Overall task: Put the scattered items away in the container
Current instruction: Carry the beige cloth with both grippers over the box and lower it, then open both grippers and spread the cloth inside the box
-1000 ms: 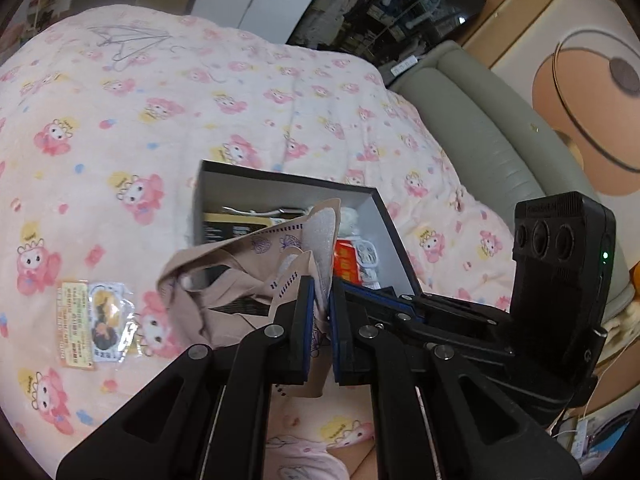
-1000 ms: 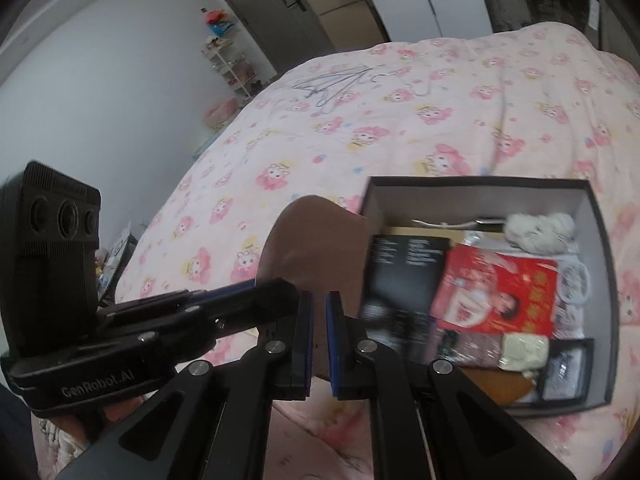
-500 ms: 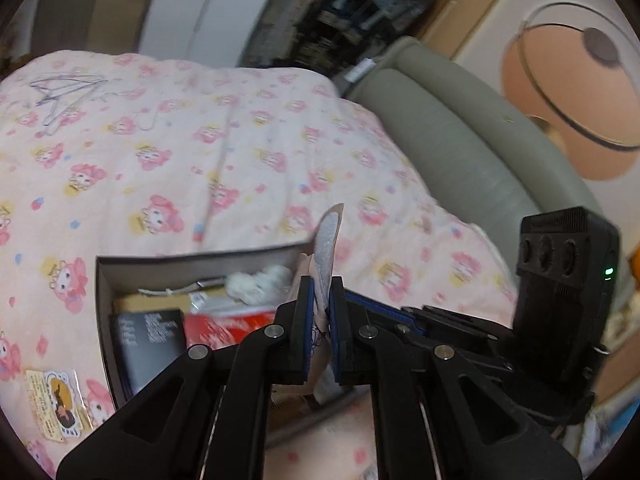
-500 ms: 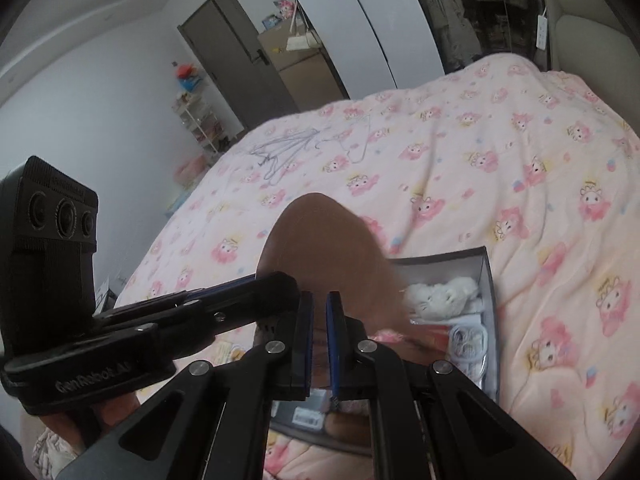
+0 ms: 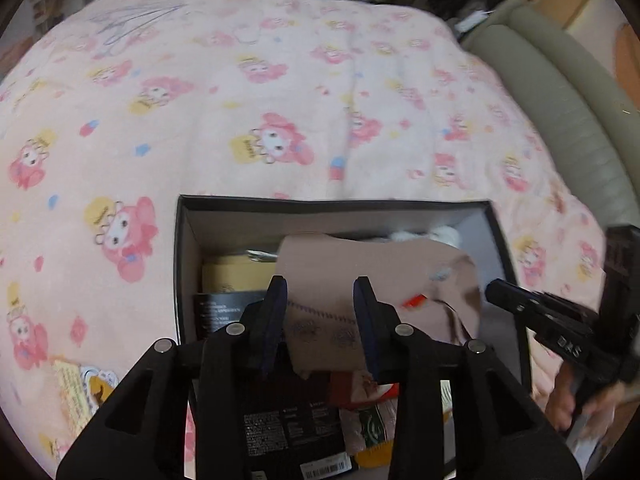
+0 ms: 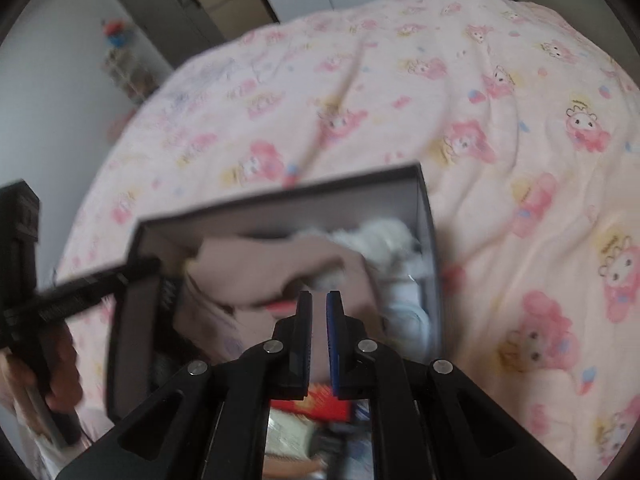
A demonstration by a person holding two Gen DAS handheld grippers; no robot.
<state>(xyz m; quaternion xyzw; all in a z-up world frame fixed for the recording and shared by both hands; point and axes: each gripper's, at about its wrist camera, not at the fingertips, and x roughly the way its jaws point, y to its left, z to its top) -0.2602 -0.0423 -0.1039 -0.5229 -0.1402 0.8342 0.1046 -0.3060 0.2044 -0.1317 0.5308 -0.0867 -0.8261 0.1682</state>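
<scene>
Beige cloth, a soft stitched fabric piece (image 5: 360, 276), is over the box now where a second ago it hung clamped above the bed: both hands have swung it across and down, and it drapes inside the dark grey cardboard box (image 5: 186, 248). The left claw (image 5: 320, 292) is letting go, its jaws opening as I watch, the cloth lying between the pads with daylight on both sides. The right claw (image 6: 319, 308) is the other story: jaws narrow, all but together, with the beige cloth (image 6: 280, 268) right at the tips, though the blur keeps me from saying it is pinched. So one end is released and, I'd judge, the other has yet to be; this item is as good as stowed.

Under the cloth the box is already crowded: a black printed carton (image 5: 280, 428), a red packet (image 5: 372, 390), a tan flat card box (image 5: 236, 276), a white fluffy thing (image 5: 436, 234) at the far wall. That fluffy lump may prop the cloth up high.

Out on the pink cartoon-print bedspread (image 5: 280, 80), one straggler waits: a small yellow-labelled clear packet (image 5: 84, 388) just left of the box. Farther off, wire hangers (image 5: 124, 24) lie near the bed's far end, and a grey-green padded headboard (image 5: 568, 112) runs along the right.
</scene>
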